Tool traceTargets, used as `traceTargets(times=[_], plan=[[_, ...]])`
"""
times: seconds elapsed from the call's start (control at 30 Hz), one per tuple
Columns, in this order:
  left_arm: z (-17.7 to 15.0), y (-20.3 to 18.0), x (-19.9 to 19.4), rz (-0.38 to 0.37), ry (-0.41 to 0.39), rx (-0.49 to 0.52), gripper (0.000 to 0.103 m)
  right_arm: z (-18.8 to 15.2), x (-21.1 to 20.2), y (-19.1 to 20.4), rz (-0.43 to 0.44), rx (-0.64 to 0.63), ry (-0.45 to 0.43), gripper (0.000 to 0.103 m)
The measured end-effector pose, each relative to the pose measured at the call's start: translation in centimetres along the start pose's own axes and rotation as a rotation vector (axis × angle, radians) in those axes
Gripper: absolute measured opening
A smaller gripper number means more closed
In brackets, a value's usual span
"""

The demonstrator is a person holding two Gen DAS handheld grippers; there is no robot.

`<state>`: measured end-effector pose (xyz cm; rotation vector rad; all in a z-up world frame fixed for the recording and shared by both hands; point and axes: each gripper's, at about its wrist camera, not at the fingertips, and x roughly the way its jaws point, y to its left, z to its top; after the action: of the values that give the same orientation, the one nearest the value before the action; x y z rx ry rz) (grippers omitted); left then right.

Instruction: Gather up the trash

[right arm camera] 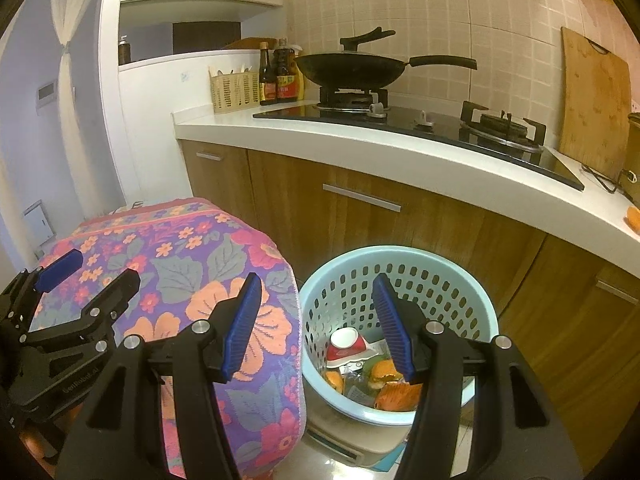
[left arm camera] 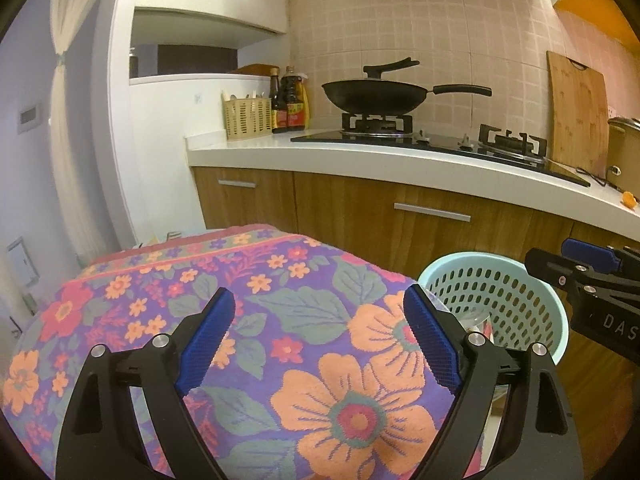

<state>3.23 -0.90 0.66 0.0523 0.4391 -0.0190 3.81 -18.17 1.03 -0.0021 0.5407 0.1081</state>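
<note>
Place: we read this as a home kitchen.
Cooking: we see a black wok [left arm camera: 374,96] on a gas hob [left arm camera: 436,142], sauce bottles [left arm camera: 289,100] beside it.
Fittings: we note a white countertop [left arm camera: 360,156], wood cabinets [left arm camera: 360,216], tiled wall [left arm camera: 400,20], cutting board [left arm camera: 578,112].

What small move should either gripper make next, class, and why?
Probably swing the right gripper toward the orange scrap on the counter. Both grippers are open and empty, the basket already holds trash, and the floral cloth looks bare.
</note>
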Motion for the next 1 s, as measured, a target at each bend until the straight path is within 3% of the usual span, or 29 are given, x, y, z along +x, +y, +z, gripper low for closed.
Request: traceTargets(times=[1.0], plan=[[-0.01,0.27,0.10,-0.008,0.010,-0.009,0.085,-0.15,0.48,0.30,-0.003,-0.010,0.003,0.054]])
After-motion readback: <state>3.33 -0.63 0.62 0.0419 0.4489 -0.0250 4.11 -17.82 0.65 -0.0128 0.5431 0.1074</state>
